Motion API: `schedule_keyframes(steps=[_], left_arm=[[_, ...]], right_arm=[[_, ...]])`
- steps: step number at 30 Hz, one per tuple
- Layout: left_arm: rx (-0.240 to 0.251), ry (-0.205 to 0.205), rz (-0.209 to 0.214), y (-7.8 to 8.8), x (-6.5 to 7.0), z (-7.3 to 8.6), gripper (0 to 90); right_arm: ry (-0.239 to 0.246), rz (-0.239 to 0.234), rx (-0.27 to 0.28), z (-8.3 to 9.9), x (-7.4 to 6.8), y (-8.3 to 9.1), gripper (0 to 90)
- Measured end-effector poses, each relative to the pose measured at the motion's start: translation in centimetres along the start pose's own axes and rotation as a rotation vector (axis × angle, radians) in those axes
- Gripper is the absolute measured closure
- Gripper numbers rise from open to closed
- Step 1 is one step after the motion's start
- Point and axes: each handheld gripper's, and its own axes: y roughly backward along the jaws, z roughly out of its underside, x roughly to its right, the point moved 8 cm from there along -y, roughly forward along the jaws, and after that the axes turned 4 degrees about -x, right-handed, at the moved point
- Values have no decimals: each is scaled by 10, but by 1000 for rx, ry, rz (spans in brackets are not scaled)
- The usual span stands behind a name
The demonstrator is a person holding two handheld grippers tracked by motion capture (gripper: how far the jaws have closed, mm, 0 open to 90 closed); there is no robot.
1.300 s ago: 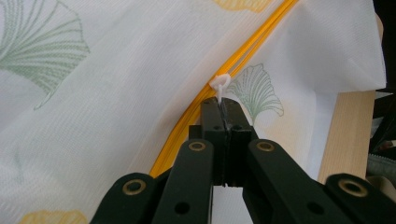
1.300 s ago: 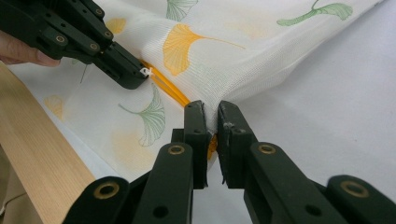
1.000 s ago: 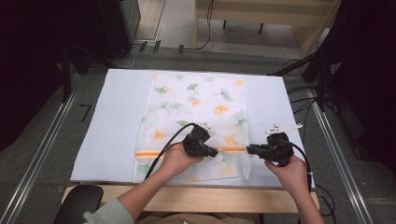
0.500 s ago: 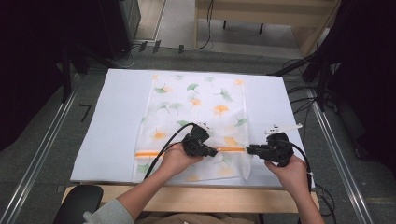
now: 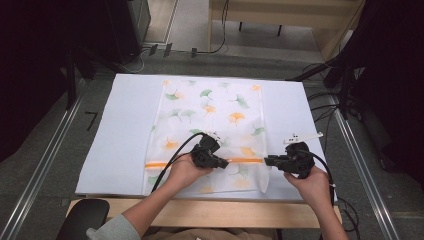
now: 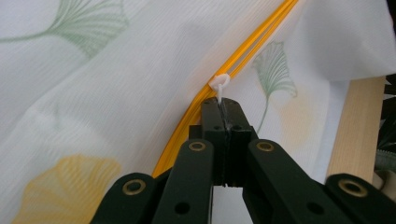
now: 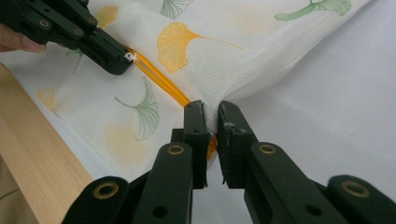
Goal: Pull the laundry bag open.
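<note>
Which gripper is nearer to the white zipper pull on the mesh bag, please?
Left. The left gripper is shut on the white zipper pull; the right gripper pinches the mesh bag at its edge, farther along the orange zipper.

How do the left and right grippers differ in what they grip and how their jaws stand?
The left gripper pinches the small white zipper pull on the orange zipper, jaws pressed flat together; the right gripper clamps the edge of the leaf-print mesh bag at the zipper's end, a slim gap left between its jaws. The left sits mid-bag, the right at the bag's side edge. Both are hand-held, black and shut on something.
</note>
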Motion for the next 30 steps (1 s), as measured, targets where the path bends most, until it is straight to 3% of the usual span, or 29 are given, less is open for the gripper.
schedule_keyframes(steps=[11,18,30], left_arm=[[-4,25,-15,10,-10,14,900],[5,44,-14,10,-10,15,900],[4,43,-10,10,-11,13,900]], right_arm=[[5,-9,-9,-2,1,-1,849],[11,-6,-15,-2,-1,-3,849],[7,-5,-15,-1,0,-3,848]])
